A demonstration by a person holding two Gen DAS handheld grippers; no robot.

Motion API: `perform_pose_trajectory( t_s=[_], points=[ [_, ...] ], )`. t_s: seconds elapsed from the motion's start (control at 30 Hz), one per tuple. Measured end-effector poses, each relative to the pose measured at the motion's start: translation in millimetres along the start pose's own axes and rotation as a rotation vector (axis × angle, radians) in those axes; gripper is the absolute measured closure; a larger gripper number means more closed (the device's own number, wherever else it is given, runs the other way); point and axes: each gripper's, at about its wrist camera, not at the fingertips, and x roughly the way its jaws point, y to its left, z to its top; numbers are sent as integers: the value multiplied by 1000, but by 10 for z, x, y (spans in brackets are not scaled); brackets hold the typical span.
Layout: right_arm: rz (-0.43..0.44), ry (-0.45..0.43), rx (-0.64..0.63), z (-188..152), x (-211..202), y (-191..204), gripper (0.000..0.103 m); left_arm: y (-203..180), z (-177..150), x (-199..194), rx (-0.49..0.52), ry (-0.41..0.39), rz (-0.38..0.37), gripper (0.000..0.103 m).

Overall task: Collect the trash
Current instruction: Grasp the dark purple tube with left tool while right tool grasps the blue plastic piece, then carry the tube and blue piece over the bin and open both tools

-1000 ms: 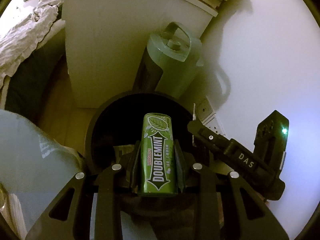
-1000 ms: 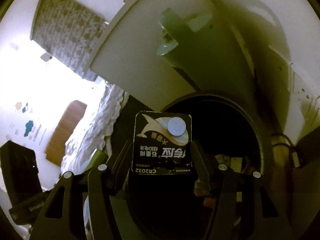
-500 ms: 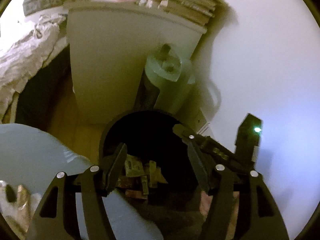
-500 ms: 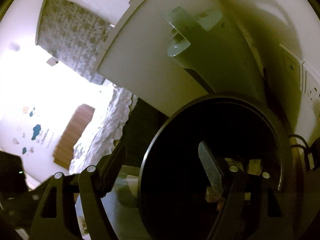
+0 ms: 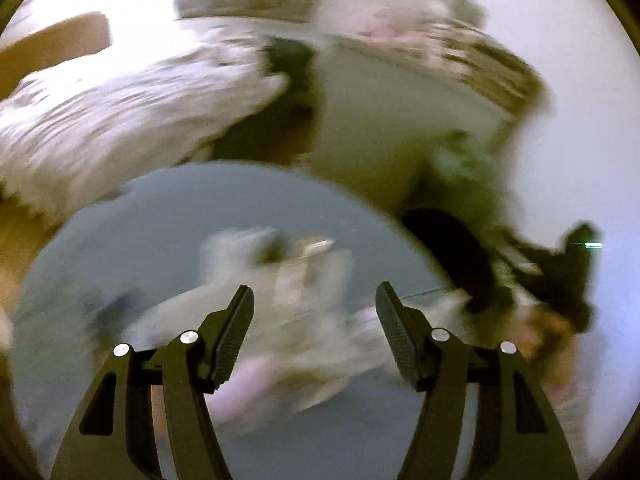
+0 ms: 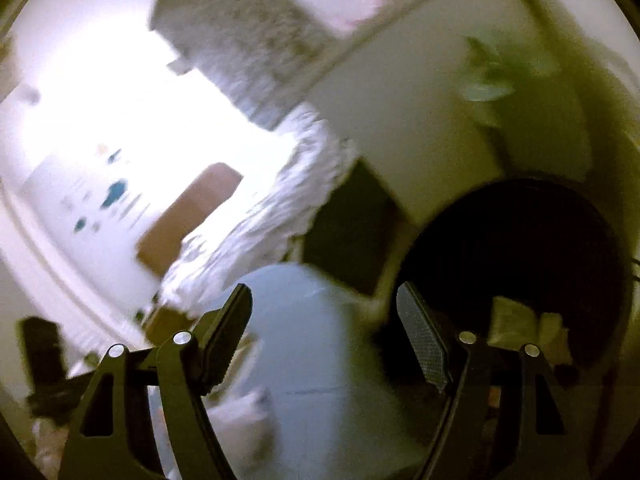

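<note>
Both tools empty and gaping: left tool [image 5: 315, 322] sits right over the blurry trash [image 5: 288, 300] on the table [image 5: 168, 216], right tool [image 6: 324, 324] nearer the bin [image 6: 516, 248], so left grabs next.

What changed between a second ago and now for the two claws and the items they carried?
Both let go: the left claw dropped its green gum pack and the right claw its battery card over the black bin. Both now stand open and empty, and have swung from the bin toward the blue-grey round table with blurred litter. Bin, white cabinet and bed stay put.
</note>
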Motion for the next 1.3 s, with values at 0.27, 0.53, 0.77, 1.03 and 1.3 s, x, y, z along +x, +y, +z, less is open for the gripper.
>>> perform_pose_trajectory(
  t_s=[0.27, 0.53, 0.77, 1.03, 1.3],
  points=[
    [76, 279, -400, -501, 542, 1815, 28, 1341, -441, -45, -163, 83, 197, 40],
    [2, 599, -634, -1413, 1875, 2886, 34, 1713, -521, 10, -203, 74, 181, 41],
    [-111, 692, -734, -1849, 2504, 3106, 46, 1793, -551, 46, -196, 80, 183, 42],
    [-44, 670, -636, -1781, 2598, 2971, 85, 1699, -429, 234, -139, 90, 192, 42],
    [57, 574, -455, -1265, 2213, 2652, 92, 1681, -311, 407, -53, 70, 343, 87]
  ],
)
